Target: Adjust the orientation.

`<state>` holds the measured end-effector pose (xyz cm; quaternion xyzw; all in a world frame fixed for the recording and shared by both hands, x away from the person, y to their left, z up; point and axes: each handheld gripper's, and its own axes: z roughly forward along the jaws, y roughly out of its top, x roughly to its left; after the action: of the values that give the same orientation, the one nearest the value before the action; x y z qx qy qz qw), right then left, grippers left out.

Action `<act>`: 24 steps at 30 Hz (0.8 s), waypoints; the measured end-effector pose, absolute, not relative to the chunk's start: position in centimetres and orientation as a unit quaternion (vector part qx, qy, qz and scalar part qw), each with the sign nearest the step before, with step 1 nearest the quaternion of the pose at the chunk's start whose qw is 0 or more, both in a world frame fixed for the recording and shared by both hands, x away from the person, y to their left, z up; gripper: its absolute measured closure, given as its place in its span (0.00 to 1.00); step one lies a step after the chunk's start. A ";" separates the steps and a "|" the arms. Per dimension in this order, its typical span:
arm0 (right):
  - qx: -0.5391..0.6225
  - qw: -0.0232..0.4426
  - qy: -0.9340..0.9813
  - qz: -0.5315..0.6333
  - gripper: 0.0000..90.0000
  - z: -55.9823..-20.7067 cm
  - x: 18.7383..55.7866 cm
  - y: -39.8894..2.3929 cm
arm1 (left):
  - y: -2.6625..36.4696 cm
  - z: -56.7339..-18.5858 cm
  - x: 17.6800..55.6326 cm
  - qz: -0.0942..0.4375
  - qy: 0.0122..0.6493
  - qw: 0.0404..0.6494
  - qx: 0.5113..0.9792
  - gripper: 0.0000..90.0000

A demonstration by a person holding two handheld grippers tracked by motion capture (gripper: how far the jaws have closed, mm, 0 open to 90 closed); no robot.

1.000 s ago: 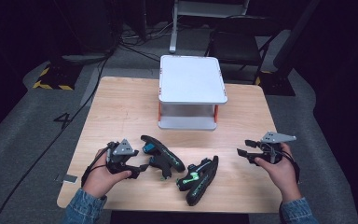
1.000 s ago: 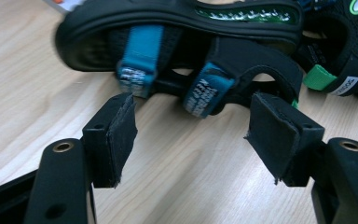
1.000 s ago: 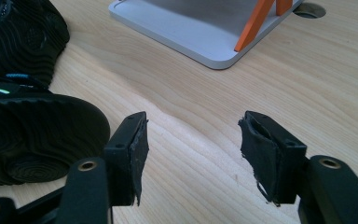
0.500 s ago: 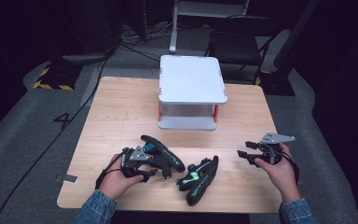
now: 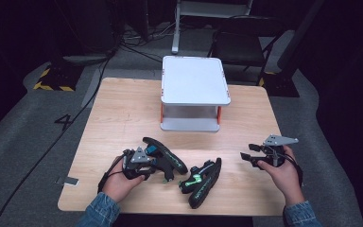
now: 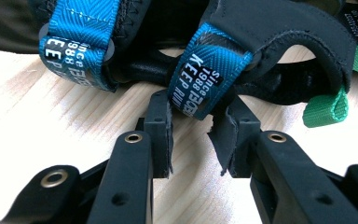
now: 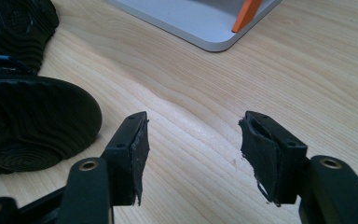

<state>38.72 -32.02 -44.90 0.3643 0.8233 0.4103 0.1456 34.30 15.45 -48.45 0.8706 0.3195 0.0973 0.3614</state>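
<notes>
The left gripper (image 5: 157, 161) has come in from the left edge of the surface (image 5: 123, 113) and dropped onto the heel end of the left shoe (image 5: 166, 156), where a second ago it sat clear of it. Its jaws have just been closing. In the left gripper view the blue pull loop (image 6: 207, 77) at the heel hangs between the two pads (image 6: 161, 135); the left one is right against the loop's edge, while a sliver of wood shows between the loop and the right one, so the pinch looks nearly made but not yet firm. I would not call the shoe held yet.

The shoe lies on the surface near the front edge, toe pointing away to the right, just beside the second shoe (image 5: 202, 177), which has green trim and lies closer to the person. Neither shoe has shifted.

The right gripper (image 5: 251, 157) has stayed where it was at the right side of the surface, well apart from both shoes. Its jaws stand partly open on nothing, with bare wood between the pads (image 7: 137, 149) in the right gripper view.

The white two-tier rack (image 5: 194, 90) stands further back in the middle, with nothing on top.

My reading: the work has moved from reaching to grasping. Once the loop is pinched, the left shoe can be lifted by its heel, probably toward the rack
</notes>
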 end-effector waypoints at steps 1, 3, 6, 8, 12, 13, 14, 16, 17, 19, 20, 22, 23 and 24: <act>0.364 0.146 0.823 0.410 0.46 -44.9 38.7 -32.0 | 15.5 -48.4 34.3 0.098 0.319 0.361 0.871 0.76; 0.366 0.145 0.823 0.411 0.46 -44.9 38.7 -32.0 | 15.5 -48.3 34.3 0.099 0.320 0.362 0.870 0.76; 0.367 0.144 0.822 0.411 0.46 -45.0 38.7 -32.1 | 15.9 -48.0 34.3 0.097 0.319 0.368 0.868 0.77; 0.369 0.144 0.822 0.410 0.46 -44.9 38.7 -32.2 | 16.4 -47.8 34.3 0.091 0.323 0.374 0.864 0.77; 0.372 0.145 0.820 0.411 0.46 -44.9 38.7 -32.4 | 17.3 -46.8 34.1 0.096 0.327 0.377 0.862 0.77; 0.374 0.145 0.819 0.411 0.46 -44.9 38.7 -32.4 | 17.5 -46.6 34.1 0.097 0.324 0.377 0.862 0.78; 0.376 0.143 0.818 0.411 0.46 -44.9 38.7 -32.4 | 17.7 -46.4 34.0 0.097 0.326 0.378 0.861 0.78; 0.376 0.143 0.818 0.410 0.46 -45.0 38.8 -32.4 | 18.0 -45.9 33.9 0.101 0.328 0.377 0.860 0.78; 0.375 0.143 0.819 0.410 0.46 -45.0 38.8 -32.4 | 18.1 -45.8 33.9 0.103 0.326 0.377 0.861 0.78; 0.376 0.144 0.819 0.410 0.46 -45.0 38.8 -32.4 | 18.4 -45.5 33.9 0.106 0.324 0.378 0.861 0.78; 0.376 0.144 0.819 0.410 0.46 -45.0 38.8 -32.4 | 18.4 -45.5 33.9 0.106 0.324 0.378 0.861 0.78; 0.376 0.143 0.818 0.410 0.46 -45.0 38.8 -32.4 | 18.6 -45.2 33.8 0.111 0.325 0.380 0.859 0.78; 0.377 0.144 0.818 0.409 0.46 -45.0 38.8 -32.4 | 18.7 -45.0 33.9 0.113 0.325 0.382 0.858 0.78; 0.378 0.143 0.818 0.409 0.46 -45.0 38.8 -32.4 | 18.8 -45.0 34.0 0.111 0.324 0.382 0.858 0.78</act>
<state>38.76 -32.39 -45.03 0.3776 0.8182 0.4091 0.1433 34.03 18.75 -45.00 0.8582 0.3240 0.1111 0.3823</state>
